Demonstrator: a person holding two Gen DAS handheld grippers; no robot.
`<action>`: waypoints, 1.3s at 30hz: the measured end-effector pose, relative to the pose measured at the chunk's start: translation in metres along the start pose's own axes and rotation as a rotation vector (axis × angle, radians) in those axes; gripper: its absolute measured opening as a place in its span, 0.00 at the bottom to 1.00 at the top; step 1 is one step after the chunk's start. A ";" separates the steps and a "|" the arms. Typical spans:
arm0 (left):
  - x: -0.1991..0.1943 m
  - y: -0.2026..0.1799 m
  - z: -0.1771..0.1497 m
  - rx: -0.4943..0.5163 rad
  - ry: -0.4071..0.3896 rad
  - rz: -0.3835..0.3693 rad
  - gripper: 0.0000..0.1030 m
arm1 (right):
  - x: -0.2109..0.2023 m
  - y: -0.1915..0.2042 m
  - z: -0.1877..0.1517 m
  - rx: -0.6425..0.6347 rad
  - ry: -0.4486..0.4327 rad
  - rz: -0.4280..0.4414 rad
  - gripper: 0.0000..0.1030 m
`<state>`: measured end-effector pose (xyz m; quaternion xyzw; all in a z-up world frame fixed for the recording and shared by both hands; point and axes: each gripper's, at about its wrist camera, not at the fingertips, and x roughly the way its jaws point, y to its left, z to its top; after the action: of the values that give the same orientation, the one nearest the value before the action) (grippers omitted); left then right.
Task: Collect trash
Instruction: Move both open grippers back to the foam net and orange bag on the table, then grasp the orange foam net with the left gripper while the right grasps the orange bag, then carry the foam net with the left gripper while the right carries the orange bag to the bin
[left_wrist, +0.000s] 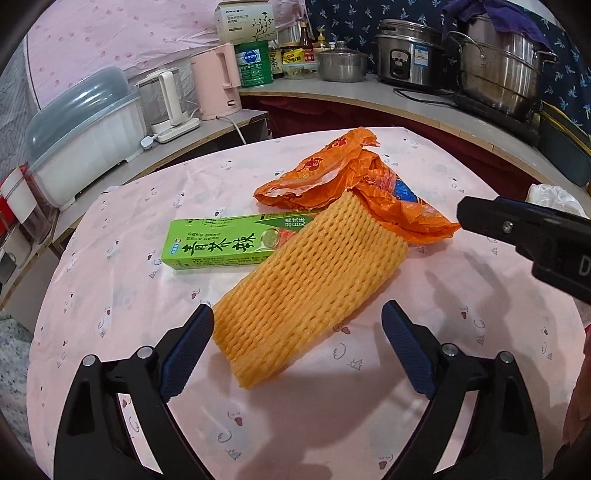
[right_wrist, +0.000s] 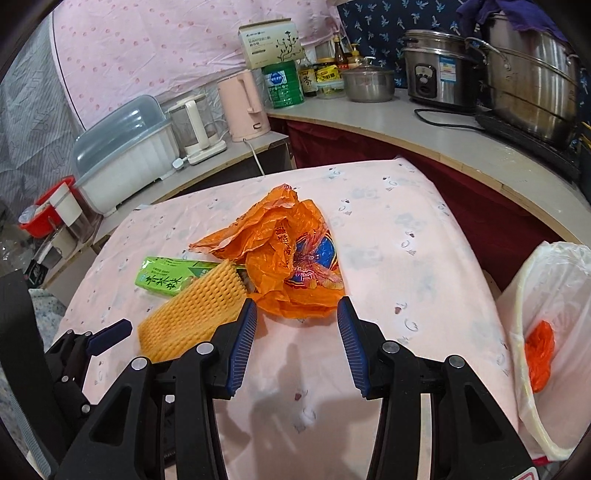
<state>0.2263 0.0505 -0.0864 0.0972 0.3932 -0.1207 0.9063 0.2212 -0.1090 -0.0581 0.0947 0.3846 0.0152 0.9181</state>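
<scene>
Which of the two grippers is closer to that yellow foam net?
Left. The left gripper has its jaws open on either side of the foam net's near end. The right gripper, also open, sits off to the net's right, facing the orange bag.

Home kitchen, rice cooker (left_wrist: 408, 55) and steel steamer pot (left_wrist: 498, 62) on the counter (left_wrist: 369, 96) beyond the table's far edge, pink kettle (left_wrist: 218, 81), sauce bottles (left_wrist: 306, 40), covered dish rack (left_wrist: 85, 129)

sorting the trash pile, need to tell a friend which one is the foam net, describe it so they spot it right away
On the pink tablecloth, find the three-piece litter pile. The foam net is the yellow-orange ribbed mesh sleeve nearest the camera, overlapping the green box and the orange plastic bag; only it has a honeycomb texture.
</scene>
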 end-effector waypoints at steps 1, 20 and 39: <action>0.005 0.000 0.001 0.002 0.012 -0.008 0.81 | 0.007 0.001 0.001 -0.007 0.008 -0.002 0.43; 0.016 0.013 0.013 -0.103 0.060 -0.073 0.16 | 0.070 0.004 0.007 -0.053 0.094 -0.010 0.14; -0.043 -0.019 0.002 -0.143 0.027 -0.139 0.10 | -0.038 -0.030 -0.008 0.052 -0.043 0.036 0.05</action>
<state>0.1941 0.0381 -0.0546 0.0061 0.4188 -0.1536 0.8950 0.1876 -0.1409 -0.0422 0.1257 0.3632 0.0196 0.9230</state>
